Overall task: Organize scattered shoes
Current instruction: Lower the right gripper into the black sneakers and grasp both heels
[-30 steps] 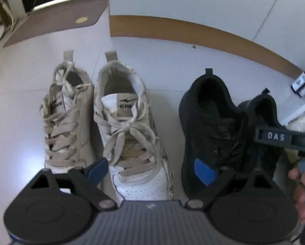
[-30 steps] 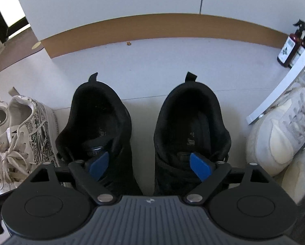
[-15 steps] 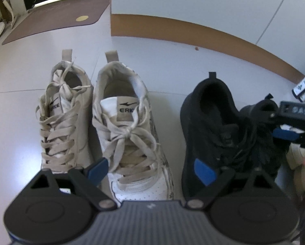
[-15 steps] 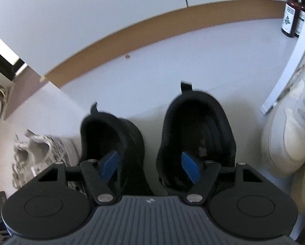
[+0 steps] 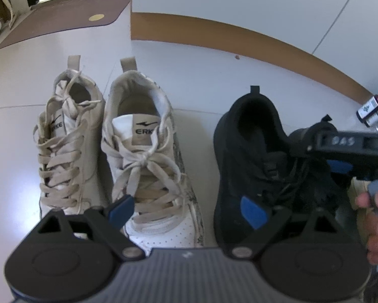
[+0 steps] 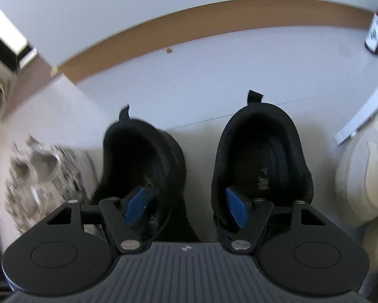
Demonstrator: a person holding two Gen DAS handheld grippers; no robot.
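Floor (image 5: 214, 80): pale and glossy, fills most of both views; a brown skirting strip (image 6: 189, 25) runs under the white wall along the top.

Beige pair (image 5: 108, 151): I only see these sharply from the left wrist, left half of frame, side by side and touching. Both tongues read "ERKE". In the right wrist view they're a blur at the left edge.

Black pair (image 6: 201, 166): centre of the right wrist view, heels up-frame, a strip of floor between them. Pale print inside the right-hand one, too small for me to read.

Right gripper (image 6: 186, 204): its jaws have just been closing; one blue pad sits inside each black shoe, the two inner walls between them. Can't tell if the pads press yet. The left wrist view shows it from outside at the right edge, lettering like "DAS", with fingers (image 5: 373, 222) on its handle.

Left gripper (image 5: 186, 208): jaws wide apart, holding nothing, low centre of its own view.

Pale sneaker (image 6: 363, 179): right edge, right wrist view only.

Bottles (image 5: 372, 108): right edge, labels unreadable.
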